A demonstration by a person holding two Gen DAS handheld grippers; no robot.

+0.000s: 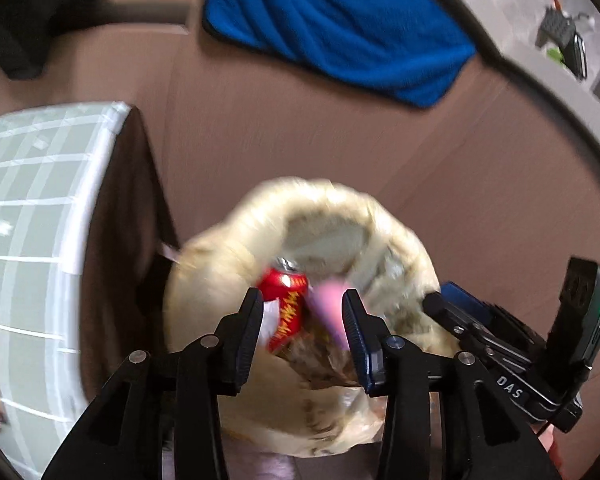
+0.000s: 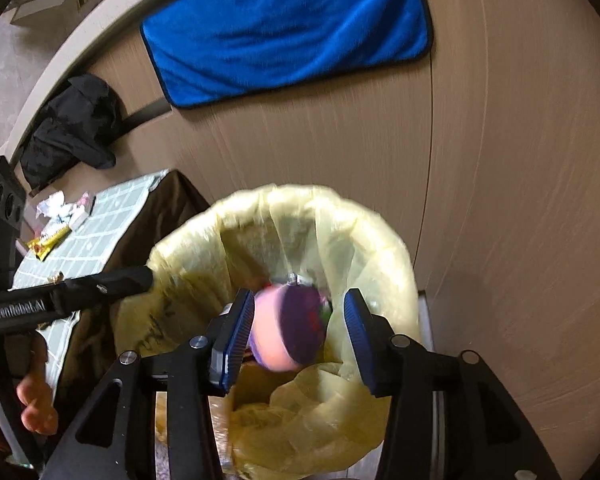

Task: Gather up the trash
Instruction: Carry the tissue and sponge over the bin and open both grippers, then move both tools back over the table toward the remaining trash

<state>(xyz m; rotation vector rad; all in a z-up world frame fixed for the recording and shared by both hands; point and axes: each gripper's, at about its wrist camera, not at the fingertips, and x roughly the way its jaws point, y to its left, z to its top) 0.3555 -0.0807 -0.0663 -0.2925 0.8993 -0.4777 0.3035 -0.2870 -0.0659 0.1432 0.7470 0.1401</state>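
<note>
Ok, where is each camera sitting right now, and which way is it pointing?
Left wrist: on the left gripper, looking down into the yellow-lined trash bin; its fingers frame a red drink can; the right gripper shows at the right edge.
Right wrist: on the right gripper, looking down into the same bin; a pink-and-purple round item between its fingers; a hand at left.
Shared: bin, blue towel, checked tablecloth.

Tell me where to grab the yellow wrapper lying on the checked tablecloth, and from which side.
Grip the yellow wrapper across its narrow middle, coming from above. It lies flat and elongated on the tablecloth, so the fingers should straddle its short width. Detail is small here.
</note>
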